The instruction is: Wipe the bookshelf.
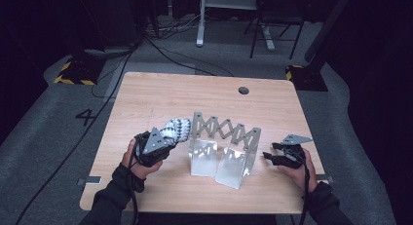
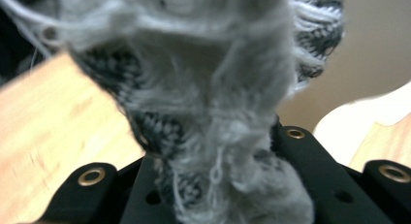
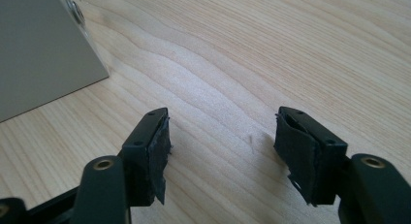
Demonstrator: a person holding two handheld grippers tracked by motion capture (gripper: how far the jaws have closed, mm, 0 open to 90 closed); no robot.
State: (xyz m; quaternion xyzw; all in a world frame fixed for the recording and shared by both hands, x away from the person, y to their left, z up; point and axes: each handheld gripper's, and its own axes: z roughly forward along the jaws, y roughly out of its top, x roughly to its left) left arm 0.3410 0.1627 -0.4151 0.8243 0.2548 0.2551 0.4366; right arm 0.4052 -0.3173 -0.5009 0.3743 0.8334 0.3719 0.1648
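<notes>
– What has the left gripper [image 1: 163, 140] got?

– Its jaws are clamped on a grey-and-black knitted sock [image 2: 213, 112], lifted just off the table [image 1: 146, 96], beside the left end of the metal accordion rack [image 1: 224, 130].

– And the right gripper [image 3: 220, 136]?

– Jaws apart, nothing between them, low over bare wood right of the rack.

– Progress?

– Picked up; probably hanging it on the rack remains. The sock looks fuzzy, limp, bunched, though blurred close up.

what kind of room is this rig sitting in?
Likely a lab or recording studio, not a home: a lone wooden table on grey carpet, hazard-striped stand bases at its far corners, loose cables across the floor, and dark surroundings.
</notes>
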